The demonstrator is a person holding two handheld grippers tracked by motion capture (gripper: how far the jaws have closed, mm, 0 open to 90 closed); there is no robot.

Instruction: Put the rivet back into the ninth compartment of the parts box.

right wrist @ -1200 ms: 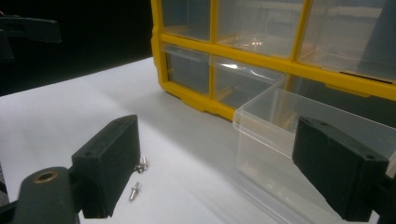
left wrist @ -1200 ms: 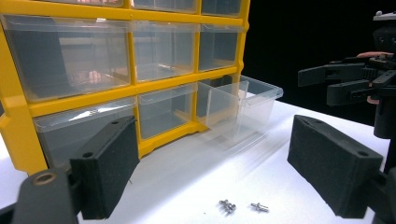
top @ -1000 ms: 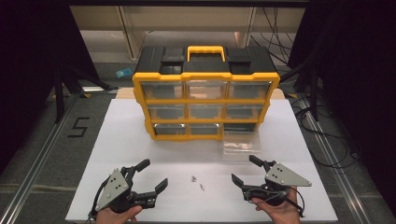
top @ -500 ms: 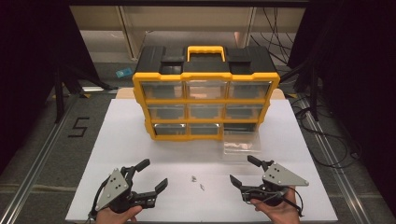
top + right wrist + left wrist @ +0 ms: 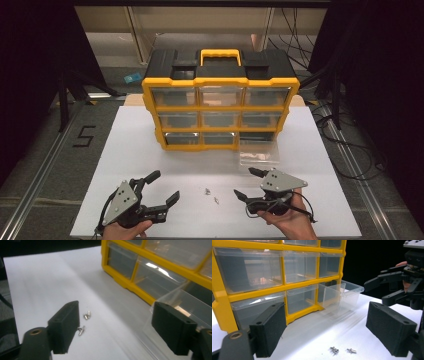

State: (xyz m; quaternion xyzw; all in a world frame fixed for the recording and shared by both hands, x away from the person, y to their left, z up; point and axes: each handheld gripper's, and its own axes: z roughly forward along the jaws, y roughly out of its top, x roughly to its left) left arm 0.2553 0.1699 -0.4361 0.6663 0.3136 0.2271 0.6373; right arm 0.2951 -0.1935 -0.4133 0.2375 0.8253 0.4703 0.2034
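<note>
1. A white table (image 5: 125, 150) is spread across the lower middle of the high view, with dark floor on either side of it.
2. A yellow and black drawer cabinet (image 5: 220, 107) is seen standing upright in the upper centre of the frame, its nine clear drawers facing the person.
3. One clear drawer (image 5: 259, 152) has been pulled out of the cabinet's bottom right slot and is set on the table just in front of it; small pale contents are visible inside, too small to tell.
4. The left gripper (image 5: 162, 187) is held at the lower left of the frame, jaws spread wide and nothing gripped.
5. The right gripper (image 5: 248, 182) is held at the lower right, jaws likewise wide apart and empty.
6. A few small metal screws (image 5: 211, 195) are found lying loose on the table at lower centre, between the two grippers and well apart from the drawer; in the right gripper view they lie just beside the left-hand jaw.
7. The step in hand is judged to be the approach to the screws; a descent over one screw and a careful closing on it are called for next, then carriage to the drawer.
8. Against the earlier frames, the right gripper is seen shifted slightly toward frame centre; the left gripper, cabinet and screws are unchanged.
</note>
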